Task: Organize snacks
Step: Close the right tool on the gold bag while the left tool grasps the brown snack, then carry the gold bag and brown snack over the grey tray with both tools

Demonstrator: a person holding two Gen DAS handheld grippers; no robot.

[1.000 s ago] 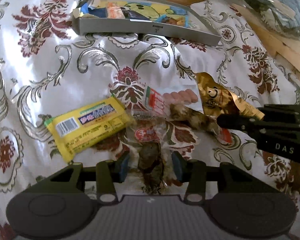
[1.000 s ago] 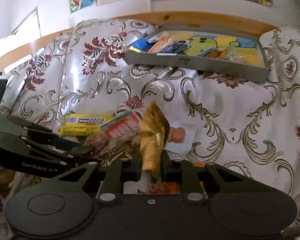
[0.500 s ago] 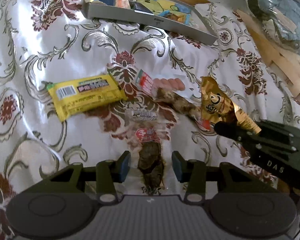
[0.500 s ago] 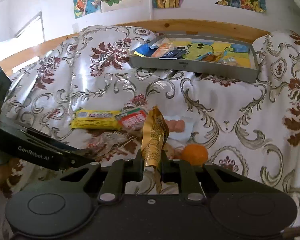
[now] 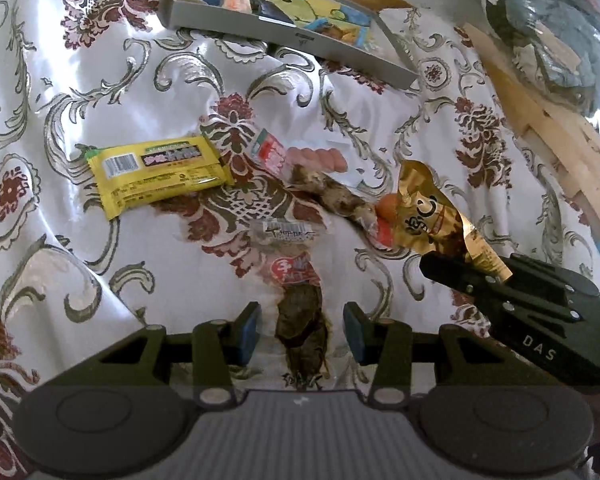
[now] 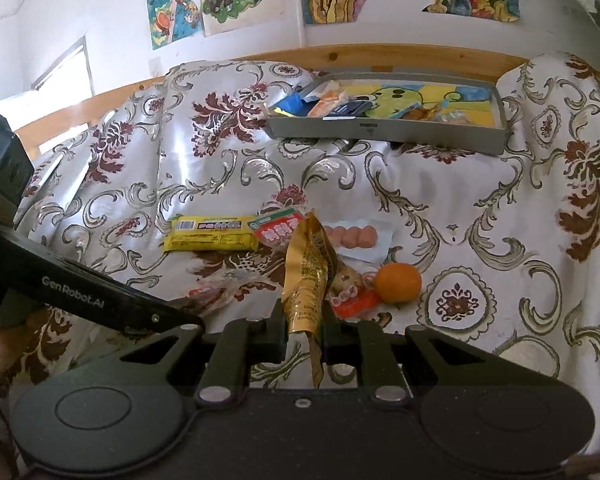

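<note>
bare cloth before tray

Daylight fills both views, bright and slightly washed out. In the right wrist view it comes from a window at far left, where the pane and the white wall blow out to near pure white. The glossy white floral satin cloth throws broad glare patches along its folds, strongest at left in both views. The crinkled gold foil snack packet catches small highlights. Shadows are soft and short, with darker pools under the black plastic bodies near the lens. Fisheye distortion bends the grey rectangular tray and the wooden frame into curves, and the corners fall into black vignette. Focus holds reasonably sharp at centre, softening toward the edges.
</note>
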